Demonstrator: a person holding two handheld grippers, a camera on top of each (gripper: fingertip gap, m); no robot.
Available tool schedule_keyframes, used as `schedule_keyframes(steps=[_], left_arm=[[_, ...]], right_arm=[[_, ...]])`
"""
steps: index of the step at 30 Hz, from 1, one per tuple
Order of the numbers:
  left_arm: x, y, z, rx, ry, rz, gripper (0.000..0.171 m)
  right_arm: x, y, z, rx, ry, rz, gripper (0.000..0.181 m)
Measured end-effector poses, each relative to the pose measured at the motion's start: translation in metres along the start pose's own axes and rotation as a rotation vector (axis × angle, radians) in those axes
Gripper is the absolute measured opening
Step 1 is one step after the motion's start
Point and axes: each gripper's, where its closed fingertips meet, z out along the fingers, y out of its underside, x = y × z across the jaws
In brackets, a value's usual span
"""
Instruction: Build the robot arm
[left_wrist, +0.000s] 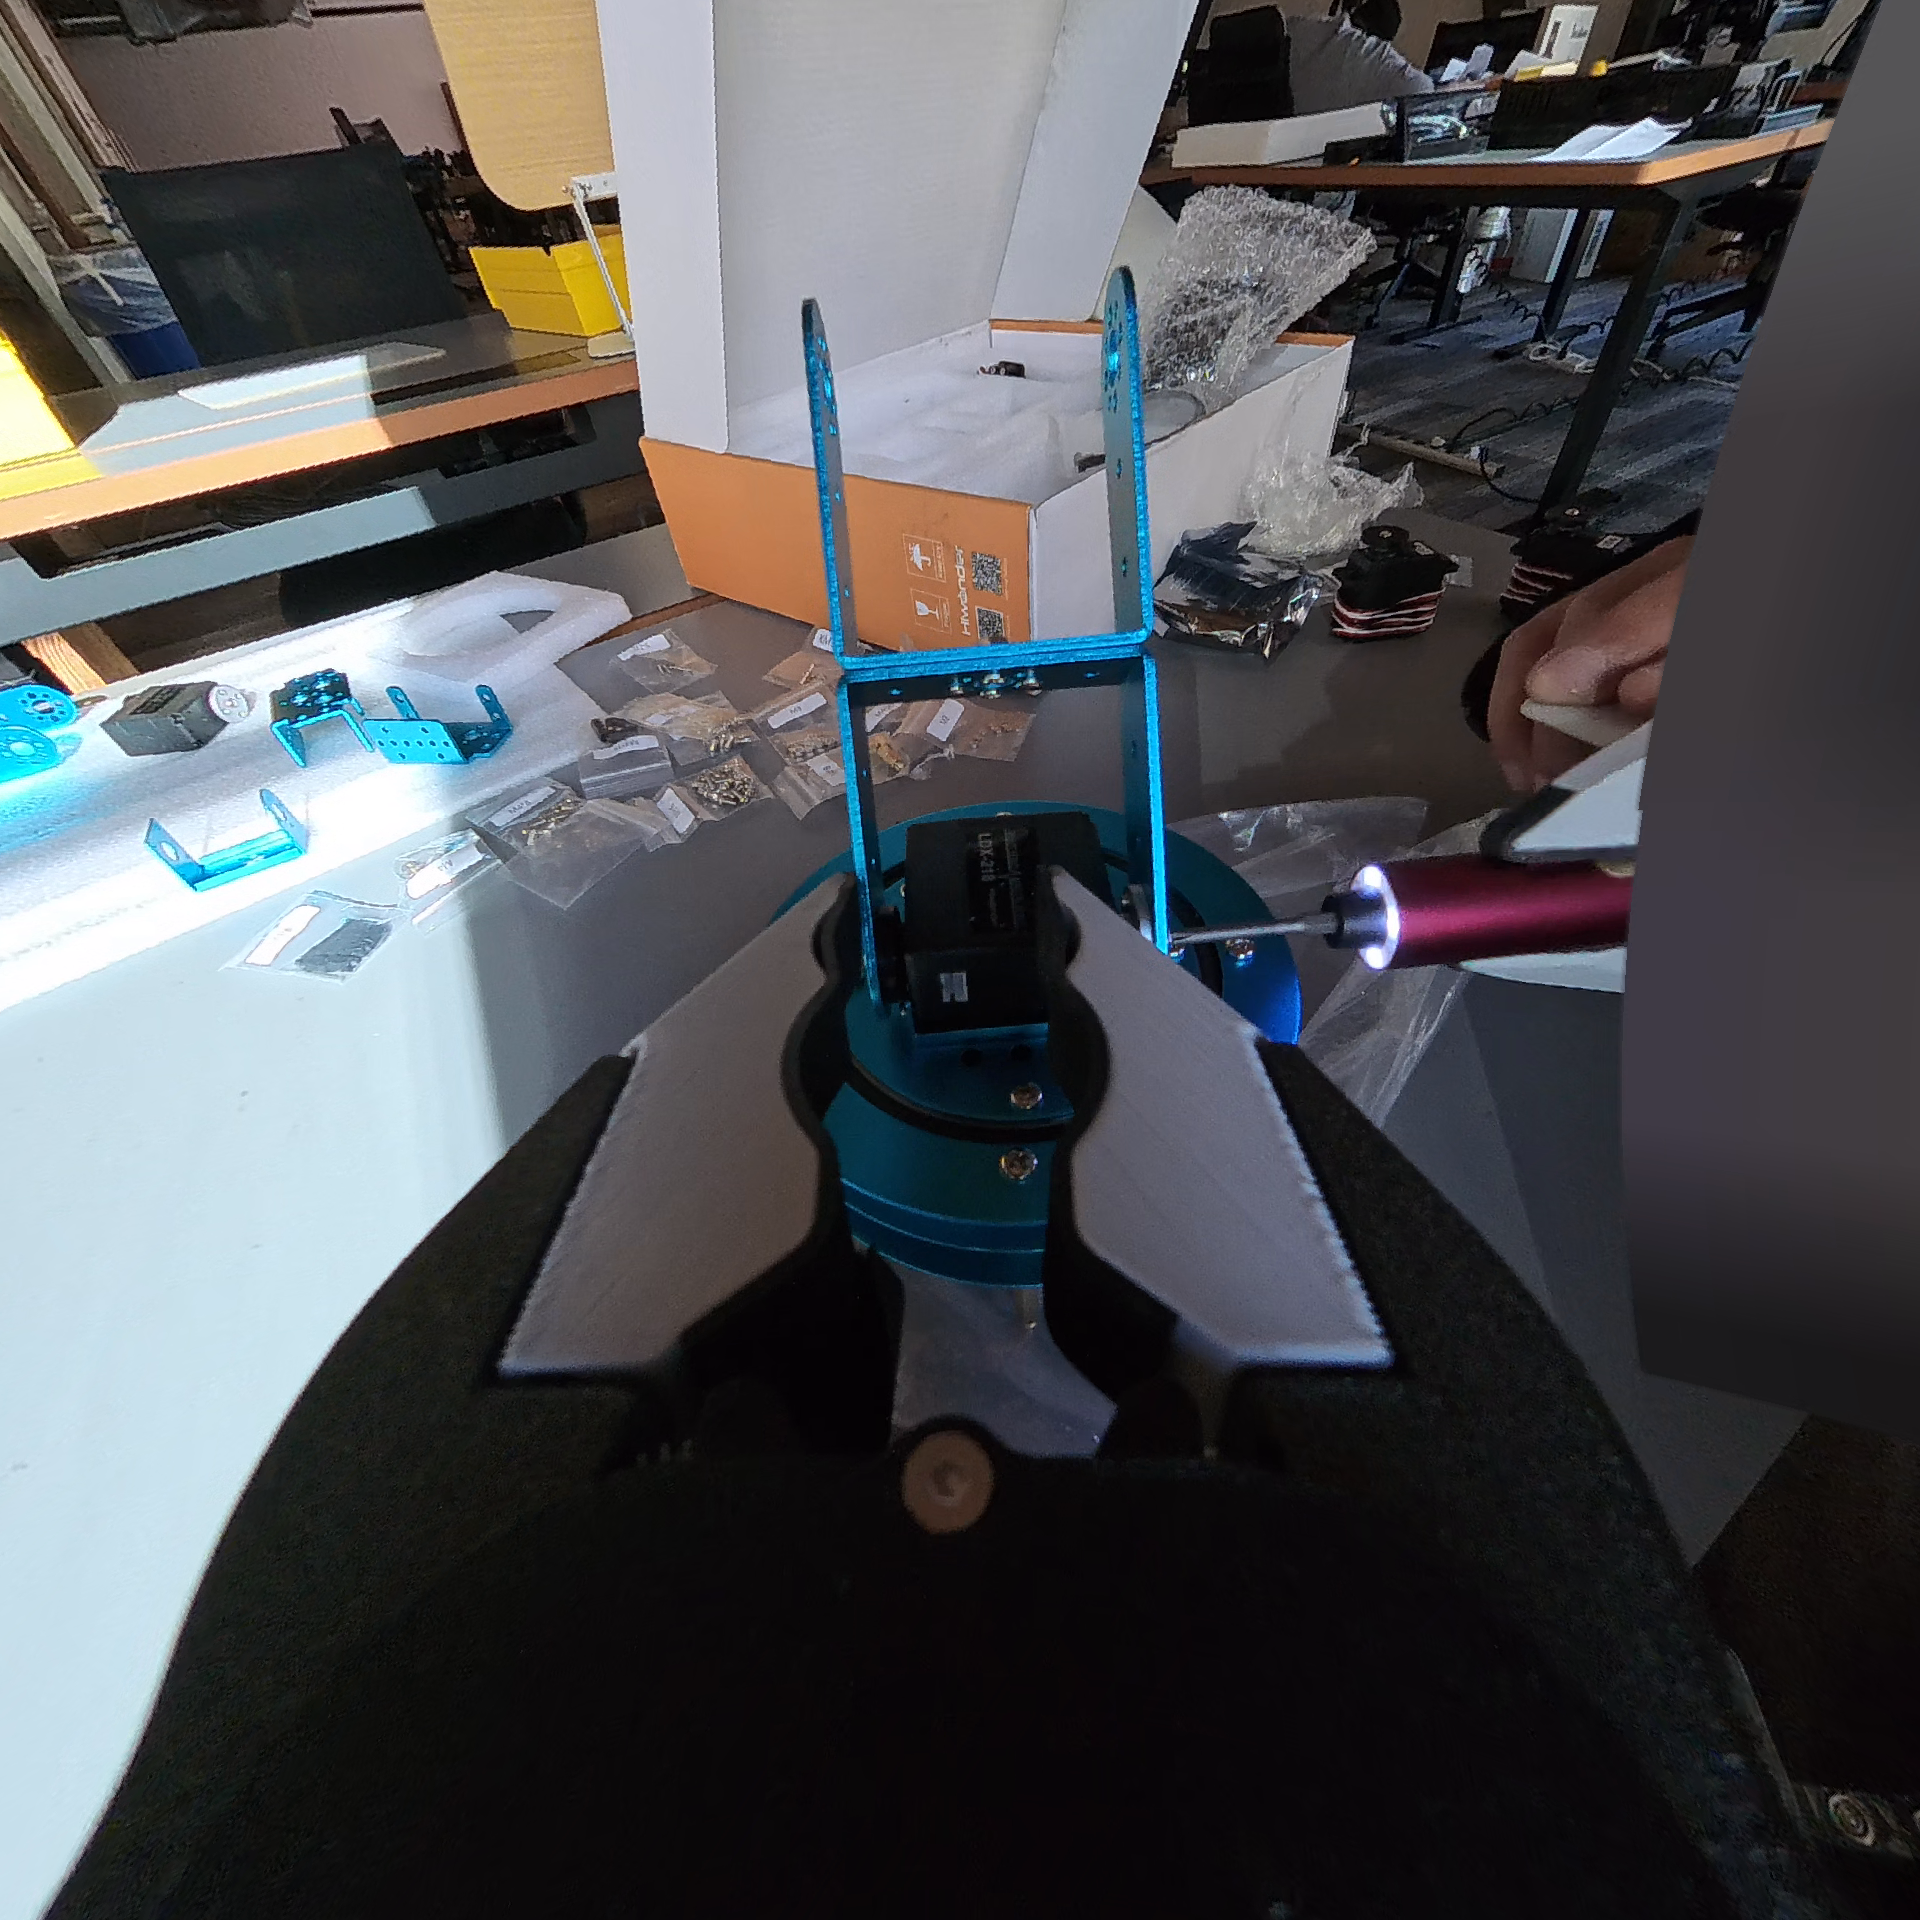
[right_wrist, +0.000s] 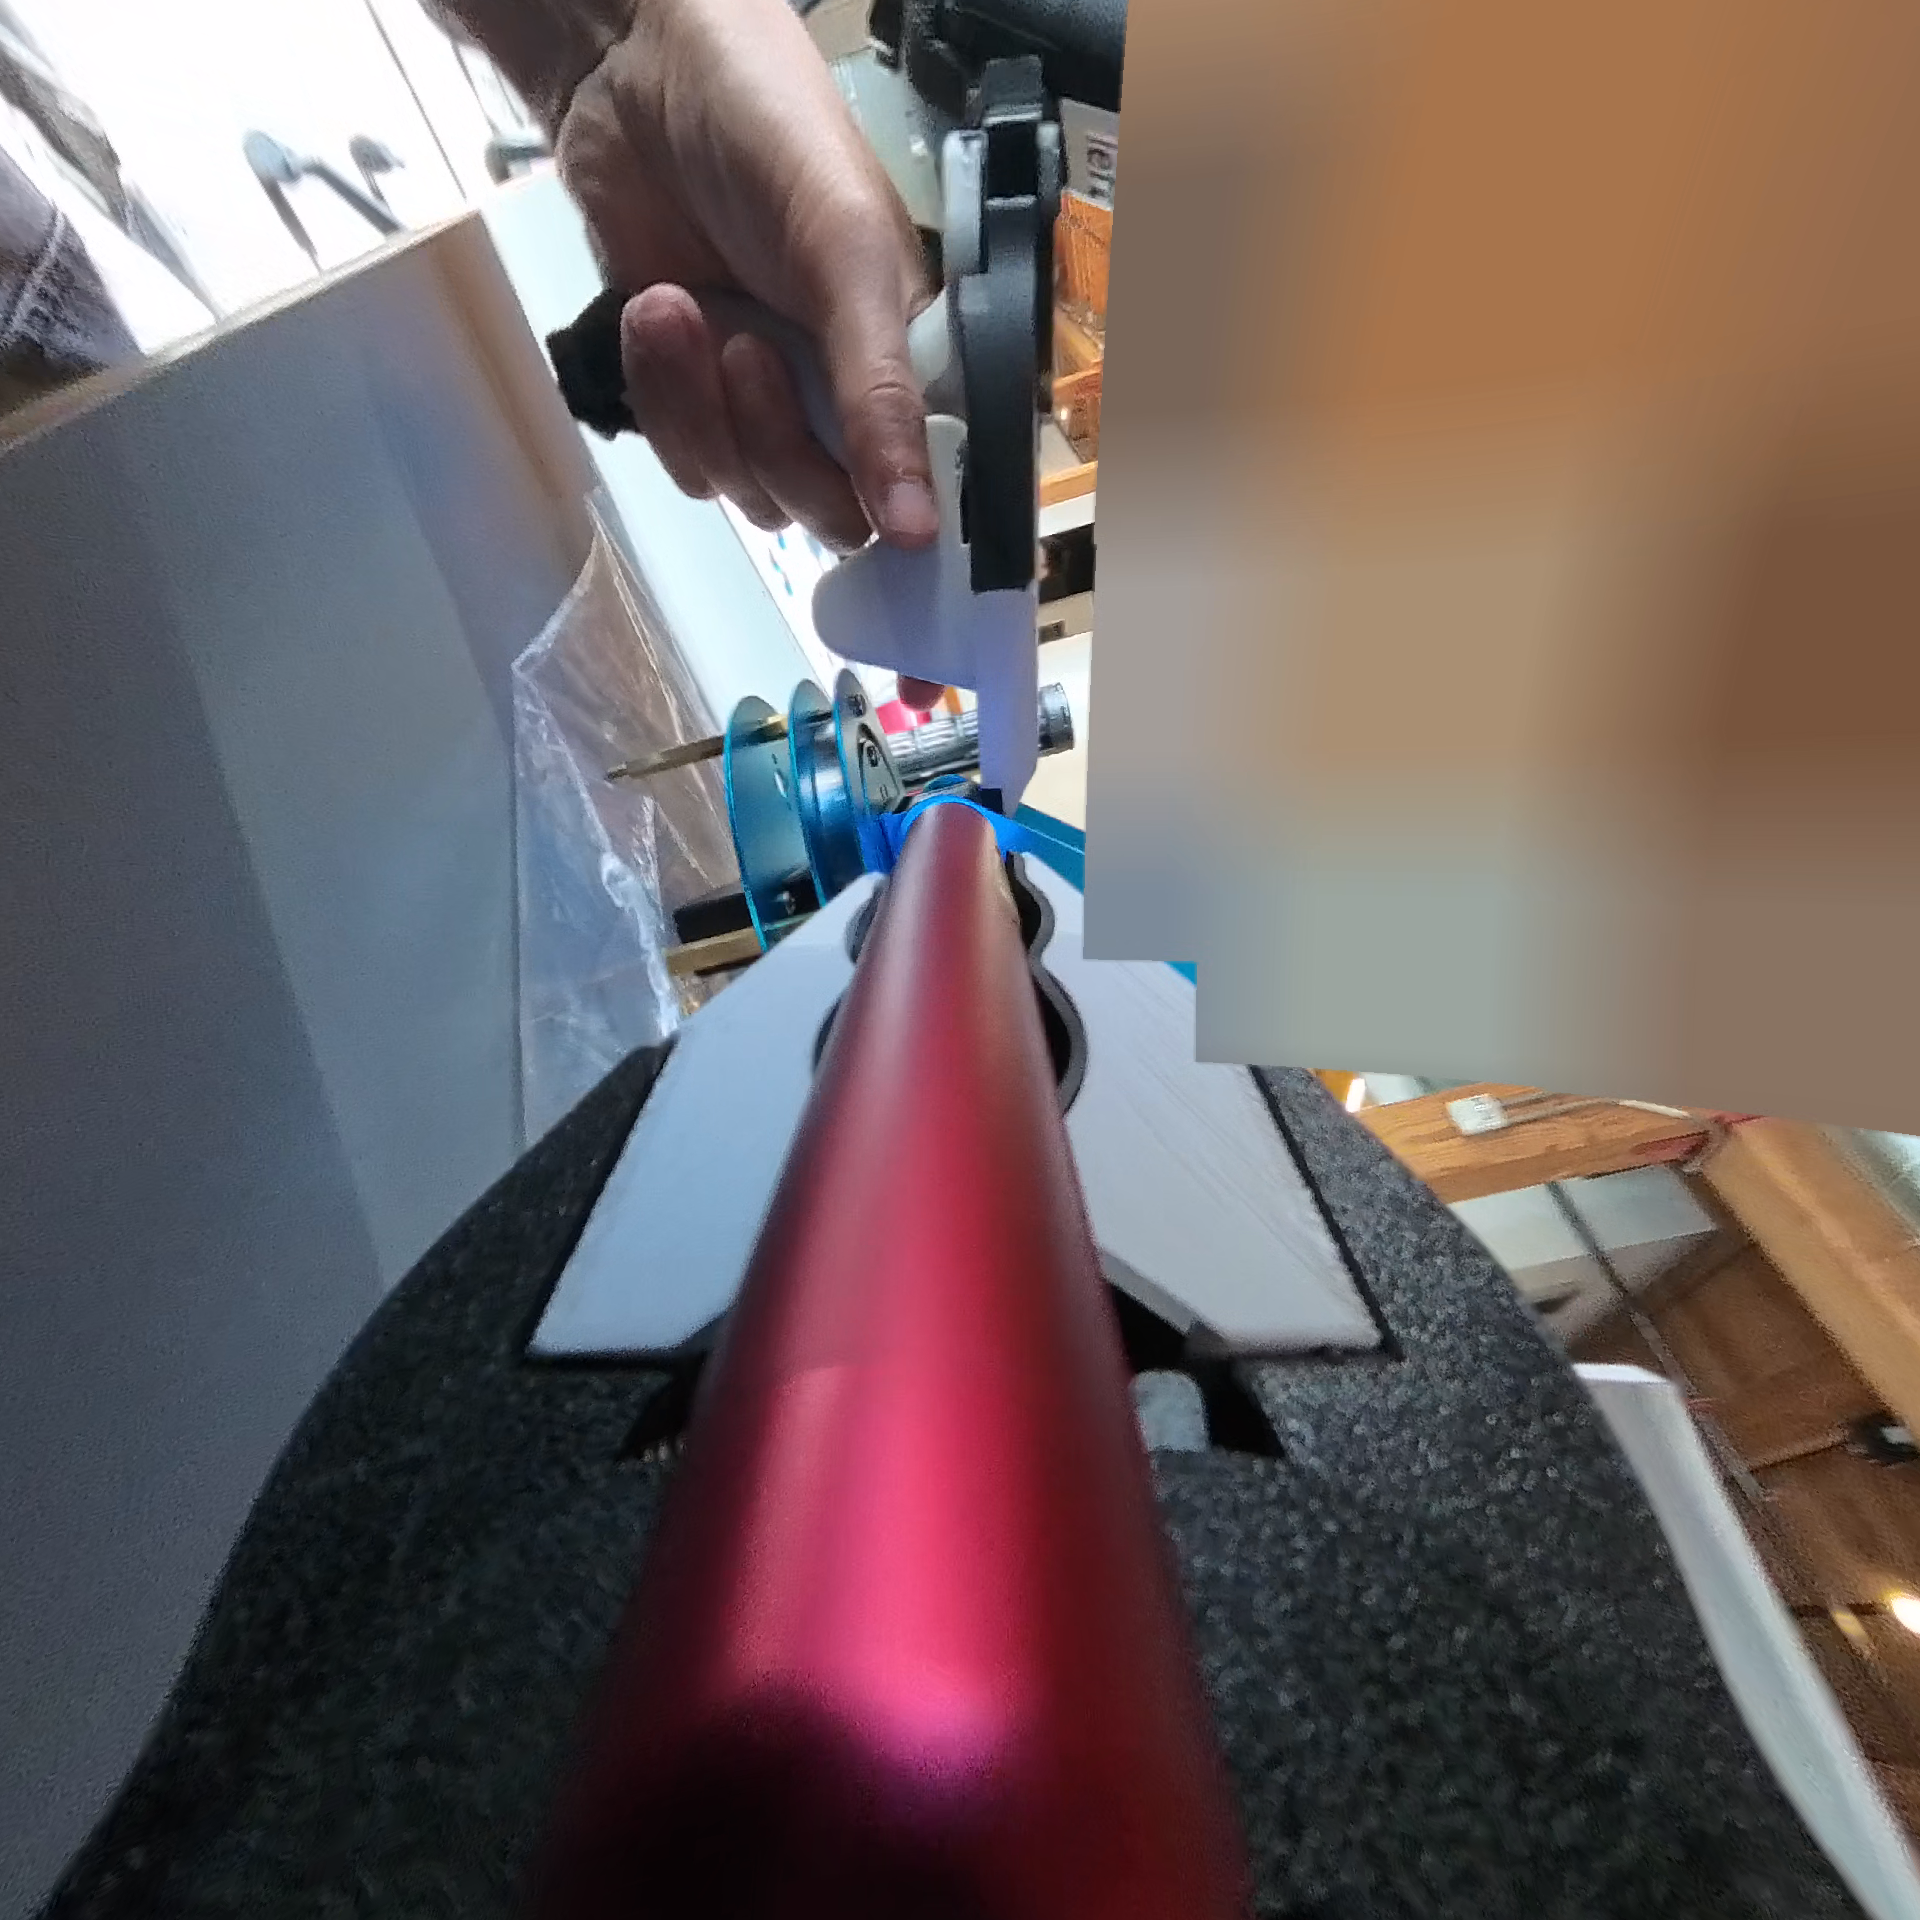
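A round blue base (left_wrist: 935, 1216) stands on the grey table and carries a black servo (left_wrist: 987, 925) inside a tall blue U-bracket (left_wrist: 987, 665). My left gripper (left_wrist: 951, 914) is shut on the servo and the bracket's lower legs. My right gripper (right_wrist: 951, 883) is shut on a red powered screwdriver (right_wrist: 935, 1143). In the left wrist view the screwdriver (left_wrist: 1496, 914) comes in level from the right with its tip ring lit, and its bit touches the bracket's right leg. The right wrist view shows the blue base (right_wrist: 800, 810) side-on, with the left gripper (right_wrist: 987, 623) and a hand (right_wrist: 748, 312) above it.
An open orange and white box (left_wrist: 883, 540) stands behind the bracket. Small bags of screws (left_wrist: 727, 748), loose blue brackets (left_wrist: 416, 727) on white foam, and black servos (left_wrist: 1392, 582) lie around. A clear plastic bag (left_wrist: 1351, 997) lies under the base. A white box (right_wrist: 260, 727) stands close by.
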Motion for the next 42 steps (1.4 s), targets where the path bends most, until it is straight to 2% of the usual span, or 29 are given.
schedule_keyframes(steps=[21, 30, 33, 36, 38, 40, 42], left_arm=[[-0.001, 0.0, 0.0, -0.001, -0.006, 0.028, 0.034], [-0.002, -0.001, -0.001, -0.013, -0.008, 0.04, 0.034], [-0.002, -0.001, -0.003, -0.017, -0.012, 0.046, 0.034], [-0.006, -0.001, -0.015, -0.035, -0.029, 0.063, 0.042], [-0.012, -0.001, -0.032, -0.043, -0.043, 0.066, 0.045], [-0.01, 0.012, -0.053, -0.096, 0.005, 0.059, 0.041], [0.002, 0.038, -0.073, -0.186, 0.093, 0.09, 0.035]], right_arm=[[0.002, 0.003, 0.0, 0.002, -0.02, 0.051, 0.022], [-0.003, 0.002, -0.013, 0.017, -0.05, -0.002, 0.022], [0.008, 0.014, -0.027, -0.018, -0.062, 0.131, 0.022], [-0.001, 0.026, -0.051, -0.035, -0.245, 0.393, 0.021], [-0.007, 0.043, -0.062, -0.123, -0.317, 0.581, 0.022], [-0.017, 0.057, -0.072, -0.201, -0.371, 0.705, 0.022], [-0.023, 0.061, -0.081, -0.245, -0.419, 0.747, 0.022]])
